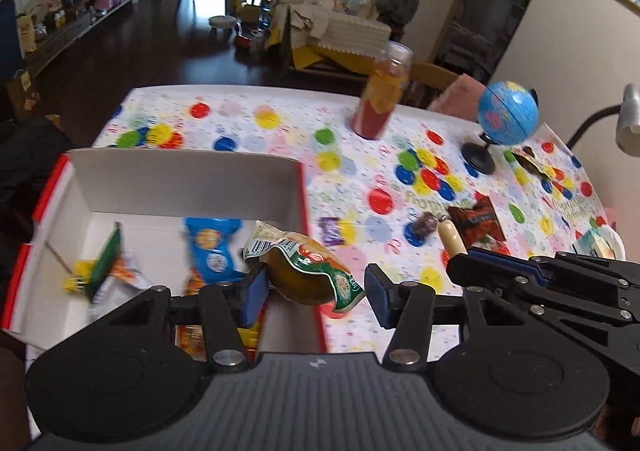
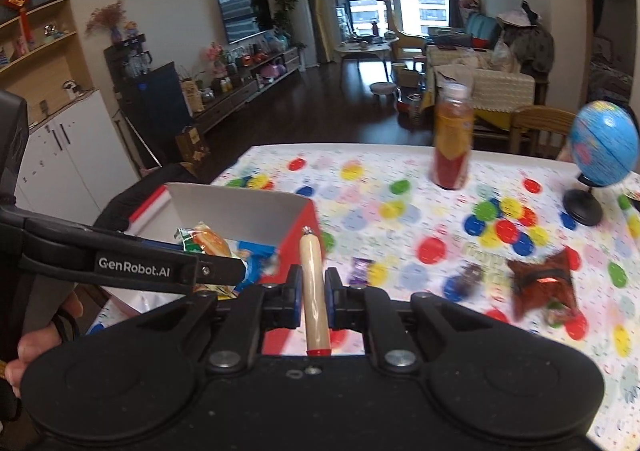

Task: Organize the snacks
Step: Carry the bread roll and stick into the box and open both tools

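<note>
Several snacks already lie in the white cardboard box with red outer walls (image 1: 188, 179) at the left of the left wrist view: a blue biscuit packet (image 1: 212, 247), a green and yellow packet (image 1: 100, 271) and others too blurred to name. The left gripper (image 1: 316, 291) seems to carry a green-wrapped round brown snack (image 1: 308, 271) over the box's right wall; the packet touches the left pad, but a gap shows at the right pad, so whether it is clamped I cannot tell. In the right wrist view, the right gripper (image 2: 314, 291) is clamped narrowly on a pale tan sausage stick with a red end (image 2: 314, 291), just right of the box. Left on the spotted tablecloth (image 1: 248, 111) at centre right are a small purple candy (image 1: 330, 231), a dark wrapped sweet (image 1: 426, 225) and a red-brown crinkled packet (image 1: 476, 221). An orange drink bottle (image 1: 382, 95) and a blue globe on a black stand (image 1: 508, 113) stand further back, clear of the box.
</note>
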`<state>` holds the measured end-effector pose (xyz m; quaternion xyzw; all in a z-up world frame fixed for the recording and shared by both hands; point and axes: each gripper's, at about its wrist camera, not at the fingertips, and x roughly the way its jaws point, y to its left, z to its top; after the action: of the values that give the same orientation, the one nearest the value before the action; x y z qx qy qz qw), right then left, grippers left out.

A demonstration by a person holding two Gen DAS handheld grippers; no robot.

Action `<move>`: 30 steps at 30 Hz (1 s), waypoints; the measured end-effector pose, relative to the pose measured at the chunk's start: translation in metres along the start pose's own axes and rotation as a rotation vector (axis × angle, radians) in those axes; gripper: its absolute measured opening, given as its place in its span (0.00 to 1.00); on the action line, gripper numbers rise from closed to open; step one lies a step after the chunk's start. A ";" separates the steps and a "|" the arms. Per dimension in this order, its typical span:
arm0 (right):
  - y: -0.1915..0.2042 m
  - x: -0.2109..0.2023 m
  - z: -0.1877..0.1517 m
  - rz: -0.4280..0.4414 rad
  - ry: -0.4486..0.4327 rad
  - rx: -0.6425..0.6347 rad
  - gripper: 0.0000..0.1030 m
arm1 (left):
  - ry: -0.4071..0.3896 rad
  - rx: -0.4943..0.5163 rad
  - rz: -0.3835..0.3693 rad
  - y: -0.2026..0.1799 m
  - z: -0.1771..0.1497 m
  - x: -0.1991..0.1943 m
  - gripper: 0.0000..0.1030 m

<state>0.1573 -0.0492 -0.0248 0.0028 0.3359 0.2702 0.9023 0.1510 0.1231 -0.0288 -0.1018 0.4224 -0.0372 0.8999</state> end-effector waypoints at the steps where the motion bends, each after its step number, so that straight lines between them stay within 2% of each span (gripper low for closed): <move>1: 0.005 0.003 0.002 0.006 0.000 -0.003 0.09 | -0.004 -0.006 0.008 0.006 0.000 -0.002 0.51; 14: 0.057 0.052 0.014 0.044 0.046 -0.044 0.09 | -0.020 -0.075 0.108 0.081 0.007 -0.011 0.51; 22: 0.074 0.092 0.016 0.044 0.099 -0.068 0.09 | 0.008 -0.115 0.175 0.122 0.013 0.004 0.51; 30: 0.082 0.131 0.016 0.035 0.154 -0.090 0.09 | 0.045 -0.114 0.228 0.148 0.022 0.033 0.51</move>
<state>0.2095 0.0880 -0.0759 -0.0525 0.3918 0.3000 0.8682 0.1859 0.2657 -0.0721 -0.1030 0.4528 0.0872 0.8814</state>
